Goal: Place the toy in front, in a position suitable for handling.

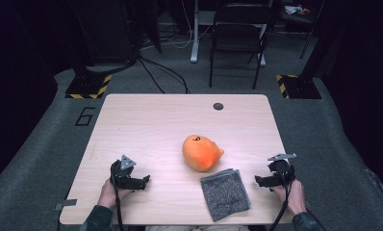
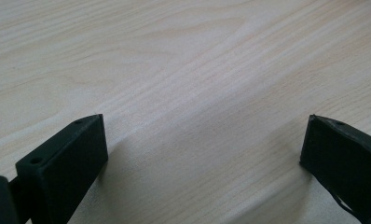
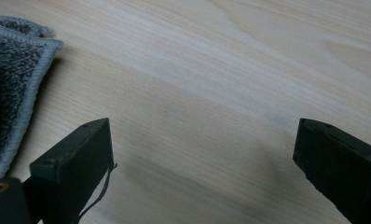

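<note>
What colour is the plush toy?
Orange; the plush toy shows best in the high view.

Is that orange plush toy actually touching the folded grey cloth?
Cannot tell. In the high view the orange plush toy meets the folded grey cloth's far edge, but the angle hides any contact or gap.

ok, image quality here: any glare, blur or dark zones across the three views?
High view: even light on the pale wooden table, a mild bright patch right of the orange plush toy, surroundings very dark. Left gripper view: sharp wood grain, soft shadows beside the open tongs. Right gripper view: folded grey towel slightly soft at the edge.
</note>
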The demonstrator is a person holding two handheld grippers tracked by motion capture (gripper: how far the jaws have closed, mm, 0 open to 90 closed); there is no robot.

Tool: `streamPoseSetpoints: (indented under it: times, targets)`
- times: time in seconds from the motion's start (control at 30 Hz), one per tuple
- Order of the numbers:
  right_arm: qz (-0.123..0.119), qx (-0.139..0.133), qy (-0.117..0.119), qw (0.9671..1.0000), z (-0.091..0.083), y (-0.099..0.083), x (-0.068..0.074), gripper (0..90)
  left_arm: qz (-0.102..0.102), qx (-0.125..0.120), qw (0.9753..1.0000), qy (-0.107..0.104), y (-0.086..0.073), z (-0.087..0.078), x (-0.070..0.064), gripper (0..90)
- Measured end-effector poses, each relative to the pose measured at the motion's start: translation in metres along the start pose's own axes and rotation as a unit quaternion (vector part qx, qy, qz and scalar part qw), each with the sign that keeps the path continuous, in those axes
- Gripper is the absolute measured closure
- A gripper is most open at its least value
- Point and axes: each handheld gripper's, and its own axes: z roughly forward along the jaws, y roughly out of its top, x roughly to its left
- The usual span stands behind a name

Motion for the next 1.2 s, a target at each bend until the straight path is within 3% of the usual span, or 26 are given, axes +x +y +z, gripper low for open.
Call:
streamPoseSetpoints:
  times: [0.43,0.47,0.83,0.97,1.17,1.2]
  targets:
    - [0.017,0.000,0.014,0.9998,-0.009,-0.003,0.003,5.4,-0.003,-0.006,1.0000,-0.001,0.003,0.005,-0.001,0.0]
    - [0.004,-0.001,0.019,0.9998,-0.011,-0.004,0.004,5.5,0.000,-0.001,1.0000,-0.004,0.005,0.005,0.000,0.0]
    - [-0.009,-0.016,0.032,0.9993,-0.023,0.000,0.019,5.7,0.004,-0.001,1.0000,-0.003,0.006,0.006,-0.001,0.2]
    - [-0.030,-0.027,0.044,0.9982,-0.028,0.004,0.032,5.7,0.003,0.000,1.0000,-0.004,0.006,0.006,-0.001,0.2]
    - [-0.040,-0.027,0.061,0.9970,-0.028,0.009,0.046,5.4,0.003,0.000,1.0000,-0.003,0.005,0.005,-0.001,0.2]
    - [-0.052,-0.030,0.066,0.9960,-0.027,0.010,0.052,5.2,0.003,0.000,1.0000,-0.003,0.005,0.005,-0.001,0.2]
